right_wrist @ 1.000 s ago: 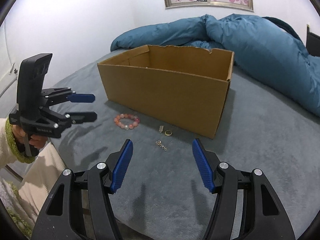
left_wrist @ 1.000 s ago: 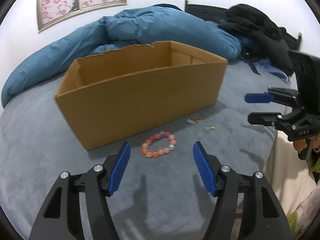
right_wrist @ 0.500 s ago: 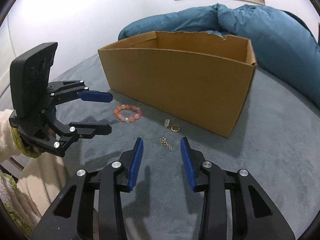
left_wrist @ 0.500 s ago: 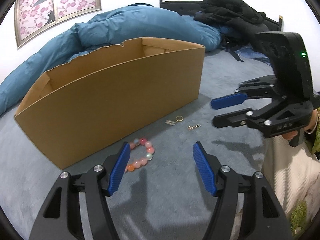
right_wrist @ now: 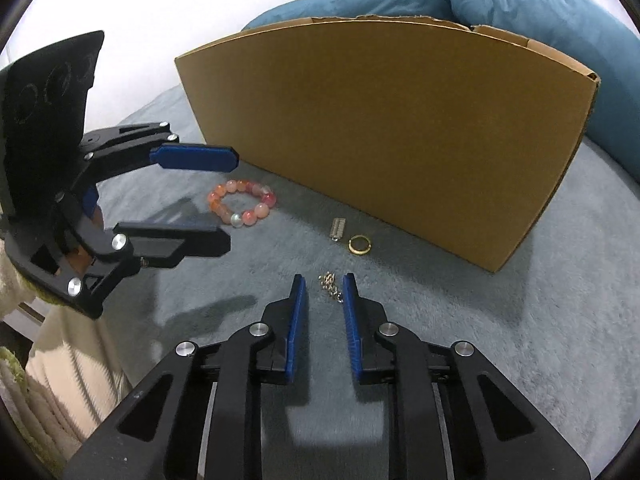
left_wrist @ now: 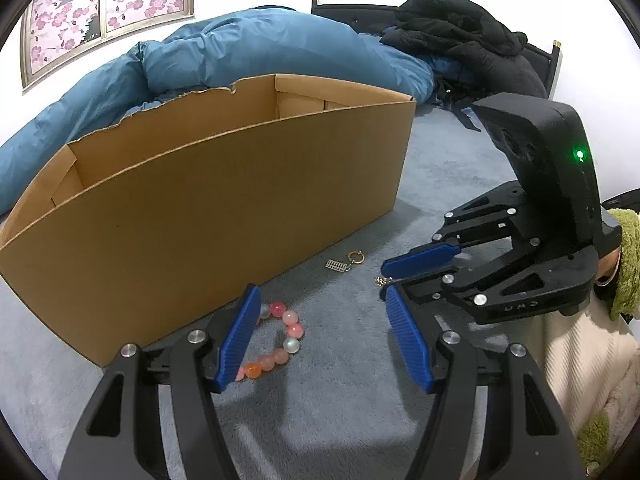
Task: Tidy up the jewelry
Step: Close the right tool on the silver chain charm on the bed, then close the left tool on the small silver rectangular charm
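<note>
A pink and orange bead bracelet (left_wrist: 280,340) (right_wrist: 242,202) lies on the grey bed cover in front of an open cardboard box (left_wrist: 224,200) (right_wrist: 400,120). My left gripper (left_wrist: 320,304) is open just above the bracelet, its left pad over the beads. A gold ring (right_wrist: 359,244) (left_wrist: 356,257), a small silver charm (right_wrist: 338,228) (left_wrist: 336,266) and a small silver chain (right_wrist: 331,286) (left_wrist: 383,280) lie to the right. My right gripper (right_wrist: 324,280) is open with a narrow gap, its tips either side of the chain.
A blue duvet (left_wrist: 240,52) is piled behind the box. A black coat (left_wrist: 460,28) lies on the headboard side. The bed edge and the person's cream sleeve (left_wrist: 592,360) are at the right in the left wrist view.
Both grippers have moved forward and down toward the jewelry. The right gripper has narrowed and now straddles the chain. The left gripper now hangs over the bracelet.
</note>
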Action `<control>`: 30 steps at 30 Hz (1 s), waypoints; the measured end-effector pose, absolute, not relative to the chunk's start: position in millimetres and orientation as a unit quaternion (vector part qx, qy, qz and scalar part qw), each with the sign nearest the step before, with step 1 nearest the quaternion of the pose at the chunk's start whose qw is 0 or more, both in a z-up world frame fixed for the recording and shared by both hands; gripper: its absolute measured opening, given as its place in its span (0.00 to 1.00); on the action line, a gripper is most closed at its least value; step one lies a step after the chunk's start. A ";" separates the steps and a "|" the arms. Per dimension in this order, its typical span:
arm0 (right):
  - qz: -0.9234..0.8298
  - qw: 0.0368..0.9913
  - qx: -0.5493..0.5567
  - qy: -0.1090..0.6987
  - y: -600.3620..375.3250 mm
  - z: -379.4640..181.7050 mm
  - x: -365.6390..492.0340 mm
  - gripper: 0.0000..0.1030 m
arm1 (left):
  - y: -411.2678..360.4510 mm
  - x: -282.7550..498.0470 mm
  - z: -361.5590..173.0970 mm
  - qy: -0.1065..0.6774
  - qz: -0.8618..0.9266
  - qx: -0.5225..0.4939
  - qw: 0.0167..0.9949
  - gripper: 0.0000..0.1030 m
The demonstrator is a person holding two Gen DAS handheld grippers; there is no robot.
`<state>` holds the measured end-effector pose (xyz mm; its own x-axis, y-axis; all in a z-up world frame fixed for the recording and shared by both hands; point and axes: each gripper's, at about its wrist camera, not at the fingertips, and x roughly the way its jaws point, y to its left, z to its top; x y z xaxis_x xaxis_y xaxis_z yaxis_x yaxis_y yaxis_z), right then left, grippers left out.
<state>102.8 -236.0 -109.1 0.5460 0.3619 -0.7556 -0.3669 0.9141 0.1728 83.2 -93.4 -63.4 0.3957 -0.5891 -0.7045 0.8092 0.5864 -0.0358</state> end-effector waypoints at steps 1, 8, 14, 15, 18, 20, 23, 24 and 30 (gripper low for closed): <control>0.206 0.880 0.000 0.429 -235.5 -109.5 104.6 0.16 | -93.4 83.6 -63.3 0.348 -0.426 0.158 0.820 0.61; 0.199 0.880 -0.007 0.431 -230.6 -109.8 108.5 0.03 | -95.0 83.9 -66.5 0.348 -0.427 0.156 0.820 0.61; 0.188 0.884 -0.006 0.428 -236.8 -109.1 100.1 0.02 | -107.3 81.4 -70.4 0.339 -0.433 0.174 0.817 0.61; 0.185 0.885 -0.003 0.428 -239.3 -108.9 98.4 0.02 | -109.2 81.0 -71.0 0.338 -0.434 0.177 0.816 0.61; 0.172 0.887 0.002 0.428 -242.5 -109.3 95.3 0.02 | -116.4 81.7 -73.4 0.339 -0.439 0.183 0.811 0.61; 0.163 0.889 0.008 0.429 -244.9 -110.4 94.3 0.02 | -121.8 84.2 -75.4 0.345 -0.436 0.189 0.809 0.61; 0.149 0.891 0.018 0.429 -253.5 -111.9 90.1 0.02 | -127.8 87.6 -77.8 0.353 -0.431 0.198 0.807 0.59; 0.145 0.891 0.024 0.429 -257.4 -112.6 88.4 0.02 | -130.2 89.5 -78.7 0.356 -0.429 0.200 0.806 0.57; 0.141 0.892 0.046 0.426 -259.6 -114.3 87.0 0.02 | -142.5 98.8 -82.7 0.370 -0.423 0.219 0.798 0.44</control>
